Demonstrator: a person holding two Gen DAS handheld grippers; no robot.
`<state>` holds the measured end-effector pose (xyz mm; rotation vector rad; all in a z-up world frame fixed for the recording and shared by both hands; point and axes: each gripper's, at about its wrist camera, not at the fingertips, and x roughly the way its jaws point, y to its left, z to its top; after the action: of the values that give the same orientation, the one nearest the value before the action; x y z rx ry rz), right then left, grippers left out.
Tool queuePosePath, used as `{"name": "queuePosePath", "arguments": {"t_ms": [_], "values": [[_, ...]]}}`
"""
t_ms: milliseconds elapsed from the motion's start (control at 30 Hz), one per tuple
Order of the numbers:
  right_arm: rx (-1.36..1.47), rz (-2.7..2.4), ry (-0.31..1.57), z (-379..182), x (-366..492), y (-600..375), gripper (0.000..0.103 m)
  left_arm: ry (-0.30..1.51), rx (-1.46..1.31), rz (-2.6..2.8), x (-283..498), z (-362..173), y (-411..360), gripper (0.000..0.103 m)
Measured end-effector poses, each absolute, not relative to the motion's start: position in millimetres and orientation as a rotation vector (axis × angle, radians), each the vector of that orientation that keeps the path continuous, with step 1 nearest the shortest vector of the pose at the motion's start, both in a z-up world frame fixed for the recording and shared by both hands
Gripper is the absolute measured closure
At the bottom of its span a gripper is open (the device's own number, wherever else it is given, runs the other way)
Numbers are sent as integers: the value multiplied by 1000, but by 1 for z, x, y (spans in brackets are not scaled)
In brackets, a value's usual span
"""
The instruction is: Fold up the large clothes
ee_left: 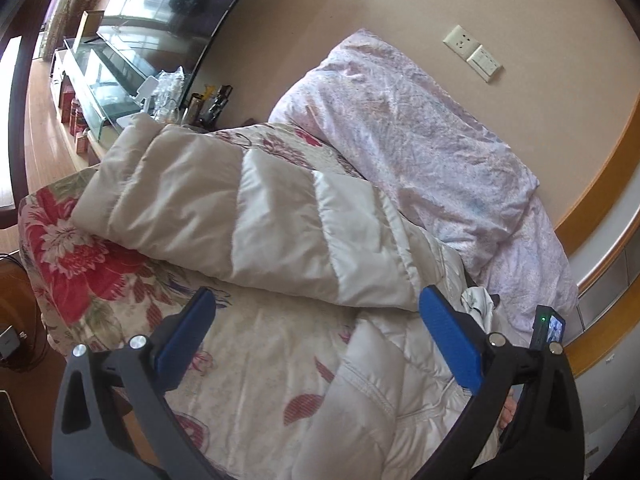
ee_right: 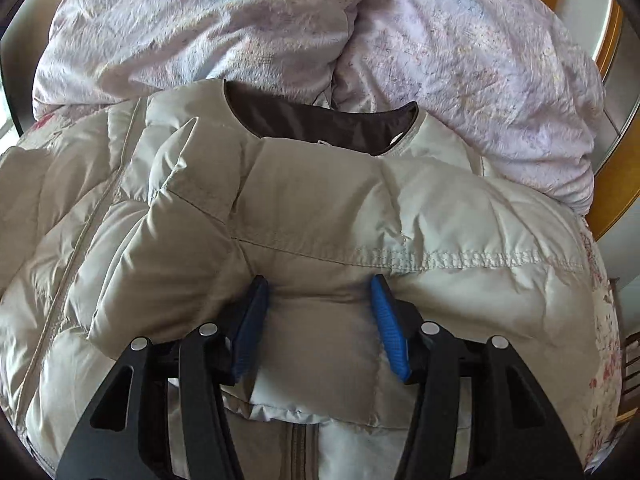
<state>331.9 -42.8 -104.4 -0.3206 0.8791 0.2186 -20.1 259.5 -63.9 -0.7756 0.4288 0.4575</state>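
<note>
A cream puffer jacket [ee_left: 248, 208] lies on a floral bedsheet [ee_left: 80, 272], with a padded part folded across its body [ee_left: 384, 384]. My left gripper [ee_left: 318, 292] hovers over it, open wide, with nothing between the blue pads [ee_left: 188, 336]. In the right wrist view the jacket [ee_right: 320, 200] fills the frame, its brown-lined collar [ee_right: 320, 128] at the far side. My right gripper [ee_right: 318, 280] points down onto it. Its jaws stand half apart, straddling a puffed fold of jacket fabric [ee_right: 320, 320] without pinching it.
A crumpled lilac quilt [ee_left: 420, 128] [ee_right: 200, 20] is heaped behind the jacket against the wall. A glass cabinet [ee_left: 104, 80] with bottles and a large dark screen [ee_left: 168, 12] stand at the left. Wall sockets [ee_left: 472, 52] and a wooden rail [ee_left: 600, 200] lie to the right.
</note>
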Motion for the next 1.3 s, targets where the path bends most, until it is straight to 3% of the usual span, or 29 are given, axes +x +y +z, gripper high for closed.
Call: {"name": "queuePosePath", "arguments": {"t_ms": [567,800,1000,1267,1300], "values": [[-250,271,923,-96,323,-61,43,366,-1163,635,-49,-105,338,3],[-227,284,925,-98,324,-63,42,312,-1208,686,-51,-108,352,16],[-225,292,920,-99,323,-64,41,243,-1300,700,-65,-116,363,43],[-220,294,912,-100,322,-65,41,250,-1352,647,-58,-122,369,56],[-219,295,911,-100,322,-65,41,245,-1366,622,-54,-123,369,63]]}}
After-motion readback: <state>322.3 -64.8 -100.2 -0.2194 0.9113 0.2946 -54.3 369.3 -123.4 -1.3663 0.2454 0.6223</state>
